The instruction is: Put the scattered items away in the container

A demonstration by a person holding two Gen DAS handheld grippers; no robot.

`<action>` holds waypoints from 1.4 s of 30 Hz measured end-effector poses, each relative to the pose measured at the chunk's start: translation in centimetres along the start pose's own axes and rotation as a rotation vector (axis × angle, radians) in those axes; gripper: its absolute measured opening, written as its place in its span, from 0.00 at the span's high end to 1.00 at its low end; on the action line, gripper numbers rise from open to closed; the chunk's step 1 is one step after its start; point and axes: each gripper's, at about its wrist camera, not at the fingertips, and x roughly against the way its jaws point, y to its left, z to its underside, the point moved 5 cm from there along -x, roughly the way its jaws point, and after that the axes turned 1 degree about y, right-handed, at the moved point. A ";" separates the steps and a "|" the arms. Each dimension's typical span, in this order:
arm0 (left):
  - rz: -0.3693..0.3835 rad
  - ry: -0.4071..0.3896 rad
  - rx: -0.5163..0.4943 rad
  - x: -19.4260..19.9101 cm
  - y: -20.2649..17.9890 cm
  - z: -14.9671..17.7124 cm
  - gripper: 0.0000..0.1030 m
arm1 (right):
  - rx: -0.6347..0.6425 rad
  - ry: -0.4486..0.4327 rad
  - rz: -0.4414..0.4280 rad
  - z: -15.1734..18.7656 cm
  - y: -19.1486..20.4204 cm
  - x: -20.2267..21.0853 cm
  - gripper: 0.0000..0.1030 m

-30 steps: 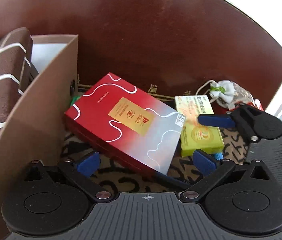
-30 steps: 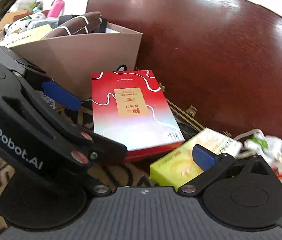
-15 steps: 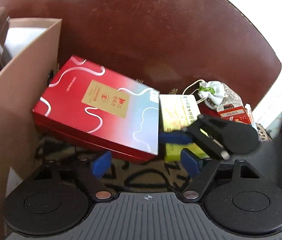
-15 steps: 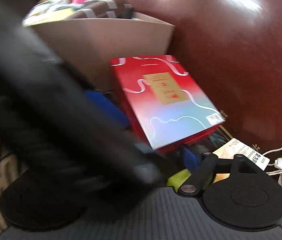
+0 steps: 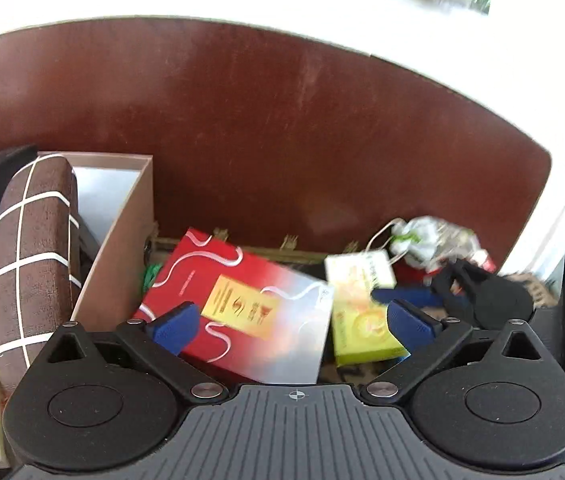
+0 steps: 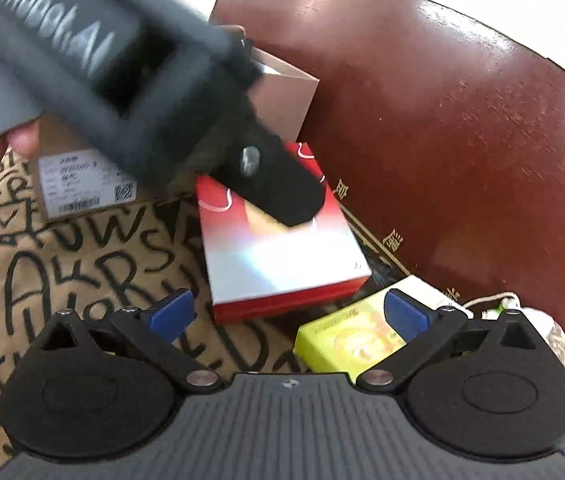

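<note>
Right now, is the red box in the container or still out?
Out. The red box lies on the patterned cloth beside the cardboard container.

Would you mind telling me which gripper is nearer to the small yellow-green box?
Right. The right gripper hangs open with its right finger directly over the yellow-green box. The left gripper is also open but centred on the red box beside it.
</note>
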 end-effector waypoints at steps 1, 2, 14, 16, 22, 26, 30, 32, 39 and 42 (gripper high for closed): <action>-0.022 0.009 -0.012 -0.1 -0.2 0.2 0.00 | 0.009 0.000 -0.006 -0.3 -0.1 -0.4 0.01; -0.031 0.007 -0.018 -0.2 -0.3 0.3 0.00 | 0.021 -0.003 -0.009 -0.5 -0.2 -0.7 0.01; 0.018 0.058 -0.011 -3.8 1.4 1.3 0.00 | 0.023 -0.014 -0.091 -1.0 -0.4 -3.7 0.00; 0.015 0.060 -0.024 -3.7 1.3 1.5 0.00 | 0.047 0.009 -0.104 -0.7 0.2 -3.1 0.00; 0.098 0.110 0.009 0.2 1.3 4.8 0.00 | 0.126 0.042 -0.284 1.2 5.3 2.4 0.03; 0.166 0.093 0.082 3.0 2.1 7.2 0.04 | 0.147 0.017 -0.235 2.5 7.0 5.3 0.05; 0.154 0.090 0.042 3.8 1.7 7.5 0.04 | 0.003 0.058 -0.159 1.7 7.1 5.1 0.05; 0.158 0.101 0.021 4.2 1.6 7.5 0.05 | 0.000 0.097 -0.104 1.6 7.0 5.0 0.05; 0.063 0.113 0.023 4.8 3.9 9.2 0.00 | 0.096 0.138 -0.118 2.1 8.1 4.2 0.05; 0.121 0.136 0.095 3.1 5.0 9.3 0.01 | 0.076 0.192 -0.098 2.1 7.2 3.1 0.06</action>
